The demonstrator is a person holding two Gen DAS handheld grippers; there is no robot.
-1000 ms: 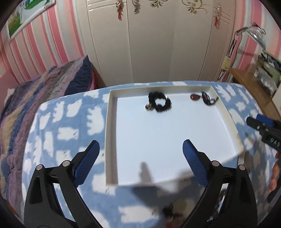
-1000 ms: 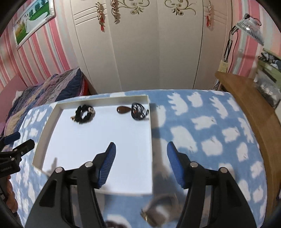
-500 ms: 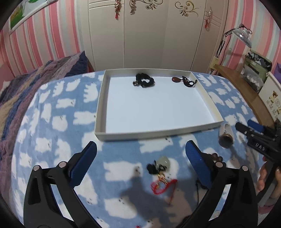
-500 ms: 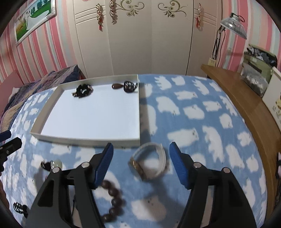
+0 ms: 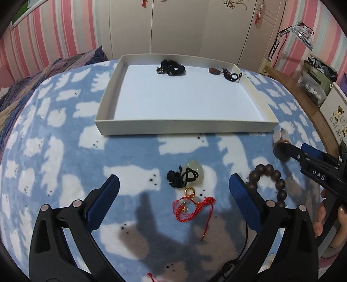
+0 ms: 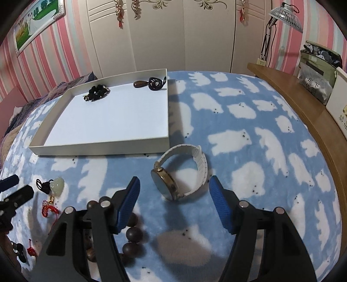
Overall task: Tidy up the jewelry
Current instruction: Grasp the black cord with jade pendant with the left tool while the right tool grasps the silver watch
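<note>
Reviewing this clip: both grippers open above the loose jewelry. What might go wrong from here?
1. The watch stands on edge, dial tilted; the right gripper, jaws open, may tip it instead of gripping.
2. The red cord charm touches the jade pendant; the left gripper might drag both.
3. The bead bracelet lies partly under a finger and could snag.

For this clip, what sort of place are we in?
Most likely a bedroom: a bed under a blue bear-print blanket, a white wardrobe behind it, and a wooden bedside ledge with a clip lamp.
</note>
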